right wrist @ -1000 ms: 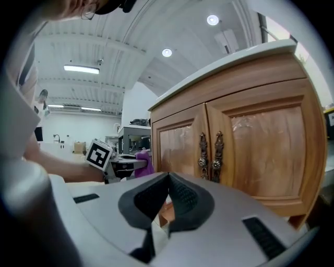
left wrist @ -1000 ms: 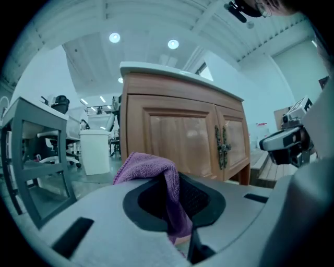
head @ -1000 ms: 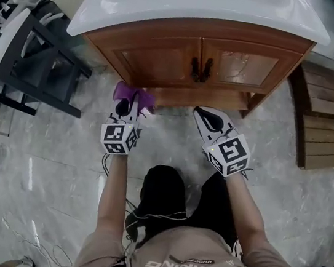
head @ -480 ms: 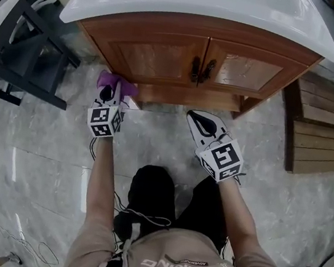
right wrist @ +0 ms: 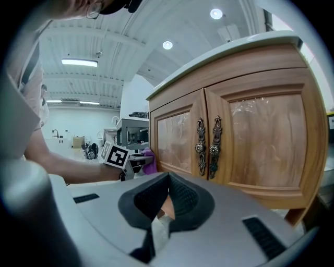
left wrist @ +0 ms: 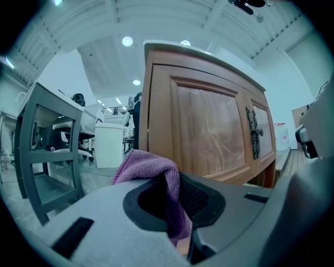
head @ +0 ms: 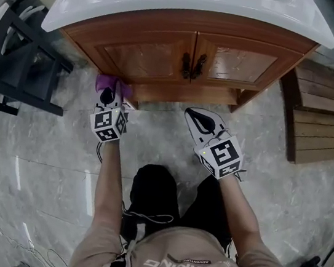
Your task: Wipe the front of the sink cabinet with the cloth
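The wooden sink cabinet (head: 166,55) has two doors with dark handles (head: 189,66) under a white sink top (head: 174,0). My left gripper (head: 106,94) is shut on a purple cloth (head: 105,81), held at the cabinet's lower left corner. In the left gripper view the cloth (left wrist: 156,172) bunches out between the jaws, beside the left door (left wrist: 209,130). My right gripper (head: 203,121) hovers lower, in front of the right door, shut with nothing in it. The right gripper view faces both doors (right wrist: 235,141) and catches the left gripper (right wrist: 136,162) with the cloth (right wrist: 150,161).
A dark metal frame table (head: 22,64) stands left of the cabinet. A wooden slatted platform (head: 324,122) lies to the right. The floor (head: 44,161) is grey marble tile. The person's legs (head: 164,191) are below the grippers.
The left gripper with the cloth has moved left and up along the cabinet's bottom edge to its left corner. The right gripper has barely shifted.
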Motion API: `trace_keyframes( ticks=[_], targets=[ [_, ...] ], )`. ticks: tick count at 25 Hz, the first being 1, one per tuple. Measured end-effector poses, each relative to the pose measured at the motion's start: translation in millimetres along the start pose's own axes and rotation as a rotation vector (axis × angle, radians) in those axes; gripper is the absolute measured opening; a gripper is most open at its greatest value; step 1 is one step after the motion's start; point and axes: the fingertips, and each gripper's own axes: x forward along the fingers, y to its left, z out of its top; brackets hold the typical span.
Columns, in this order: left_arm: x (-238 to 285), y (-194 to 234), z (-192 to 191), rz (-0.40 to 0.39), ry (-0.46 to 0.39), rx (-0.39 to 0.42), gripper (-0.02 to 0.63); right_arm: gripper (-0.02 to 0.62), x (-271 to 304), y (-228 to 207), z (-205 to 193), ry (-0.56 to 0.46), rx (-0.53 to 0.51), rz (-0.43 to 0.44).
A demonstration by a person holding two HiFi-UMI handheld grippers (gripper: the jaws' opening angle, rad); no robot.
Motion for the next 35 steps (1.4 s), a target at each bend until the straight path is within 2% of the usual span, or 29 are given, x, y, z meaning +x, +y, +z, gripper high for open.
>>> trace_keyframes(
  ticks=[5, 9, 17, 22, 26, 31, 35],
  targets=[
    [12.9, -44.6, 7.0, -0.065, 0.0, 0.026, 0.037, 0.011, -9.5, -1.0, 1.5, 0.0, -0.009, -0.014],
    [17.0, -59.5, 9.5, -0.056, -0.022, -0.027, 0.037, 0.011, -24.2, -10.8, 0.0, -0.001, -0.004, -0.049],
    [27.9, -133.6, 18.1, -0.196, -0.029, 0.009, 0.037, 0.011, -49.4, -23.3, -9.4, -0.004, 0.024, -0.11],
    [33.3, -187.5, 24.1, -0.315, -0.027, 0.015, 0.037, 0.011, -65.7, -31.9, -11.8, -0.011, 0.035, -0.147],
    [31.6, -204.3, 25.5, -0.334, -0.026, -0.006, 0.037, 0.011, -77.3, -34.2, -14.0, -0.016, 0.042, -0.168],
    [25.7, -240.4, 31.6, -0.417, -0.036, 0.062, 0.037, 0.011, -86.9, -38.0, -14.4, -0.022, 0.053, -0.193],
    [30.8, -265.9, 43.2, -0.458, -0.041, 0.046, 0.037, 0.011, -93.4, -38.4, -13.3, -0.03, 0.051, -0.209]
  ],
)
